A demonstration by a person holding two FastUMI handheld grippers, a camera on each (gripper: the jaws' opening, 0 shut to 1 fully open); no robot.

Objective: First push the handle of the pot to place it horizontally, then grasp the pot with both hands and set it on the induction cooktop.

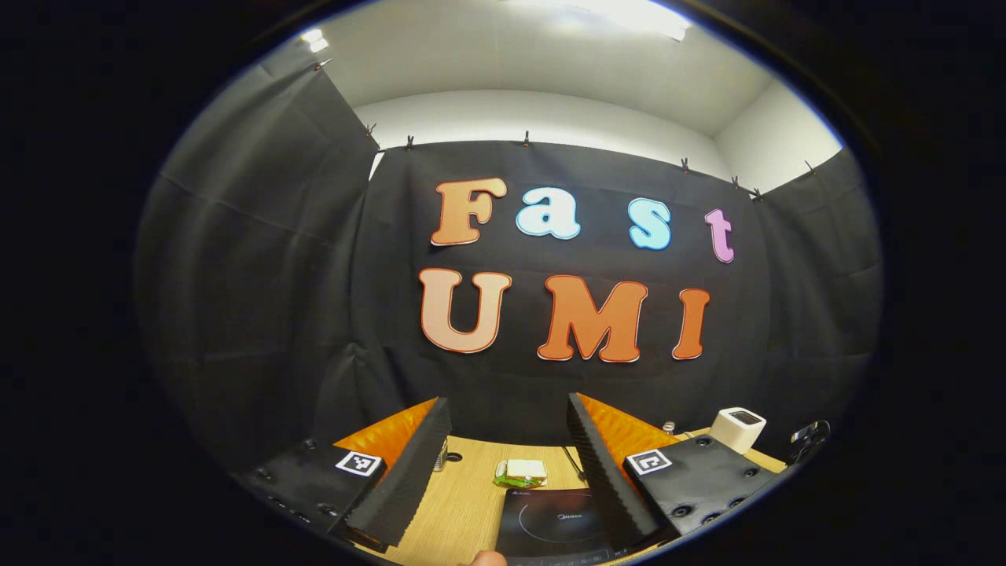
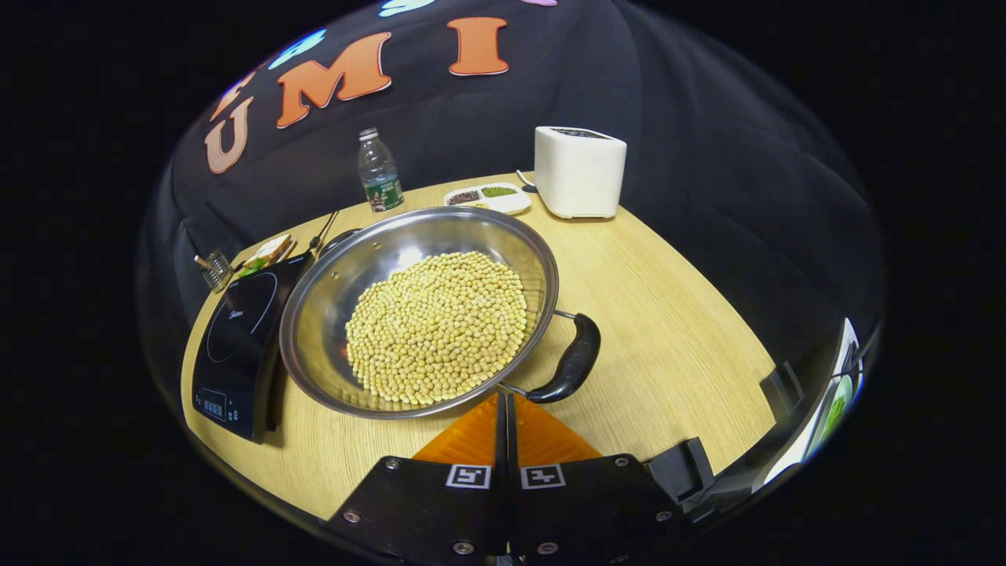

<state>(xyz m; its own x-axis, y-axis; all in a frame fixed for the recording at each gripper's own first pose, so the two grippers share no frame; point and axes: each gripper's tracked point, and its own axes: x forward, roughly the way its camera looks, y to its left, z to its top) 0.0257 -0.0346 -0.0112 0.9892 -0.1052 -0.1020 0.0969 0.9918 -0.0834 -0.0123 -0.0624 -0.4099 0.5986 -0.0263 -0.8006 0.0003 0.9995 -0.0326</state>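
Note:
A steel pot holding yellow soybeans stands on the wooden table in the right gripper view. Its black side handle points toward the near right; a second dark handle peeks out at the far rim. My right gripper is shut on nothing, its tips just before the pot's near rim, beside the handle's lower end. The black induction cooktop lies left of the pot, touching or nearly touching its side. My left gripper is open and held level, with the cooktop low between its fingers.
At the table's back stand a water bottle, a white appliance and a small tray of beans. A green-and-white packet and a metal clip lie behind the cooktop. Bare wood stretches right of the pot.

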